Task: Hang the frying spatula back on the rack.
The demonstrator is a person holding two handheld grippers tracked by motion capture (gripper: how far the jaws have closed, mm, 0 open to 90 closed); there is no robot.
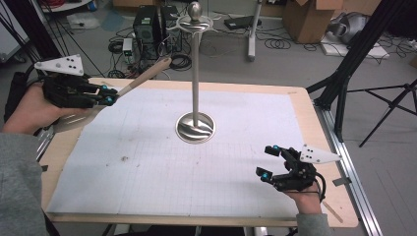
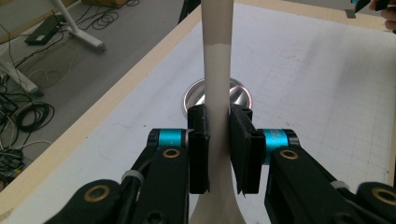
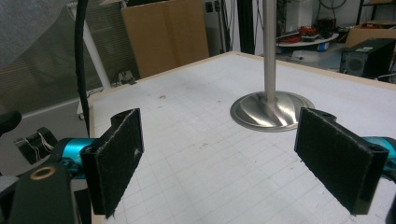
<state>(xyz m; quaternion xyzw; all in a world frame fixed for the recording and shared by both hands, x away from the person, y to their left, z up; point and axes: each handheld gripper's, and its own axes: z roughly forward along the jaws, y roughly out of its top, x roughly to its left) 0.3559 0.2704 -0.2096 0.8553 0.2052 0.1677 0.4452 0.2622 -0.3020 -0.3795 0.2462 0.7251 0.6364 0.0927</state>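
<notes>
My left gripper (image 1: pixel 107 95) hovers over the table's far left corner, shut on a long utensil (image 1: pixel 145 75). Its tan wooden handle points up and away toward the stand. In the left gripper view the black pads (image 2: pixel 200 144) clamp the pale neck of the utensil (image 2: pixel 217 70), which widens below the jaws. A metal stand (image 1: pixel 195 88) rises from a round base (image 1: pixel 195 129) at the table's middle, with a ball and hooks on top (image 1: pixel 195 19). My right gripper (image 1: pixel 268 161) rests near the front right, open with nothing between its pads (image 3: pixel 116 158); the stand's base (image 3: pixel 272 109) lies ahead of it.
A white gridded mat (image 1: pixel 147 167) covers the wooden table (image 1: pixel 322 162). Beyond the far edge the floor holds cables, a computer case (image 1: pixel 147 29) and cardboard boxes (image 1: pixel 307 19). A black tripod (image 1: pixel 354 54) stands off the right side.
</notes>
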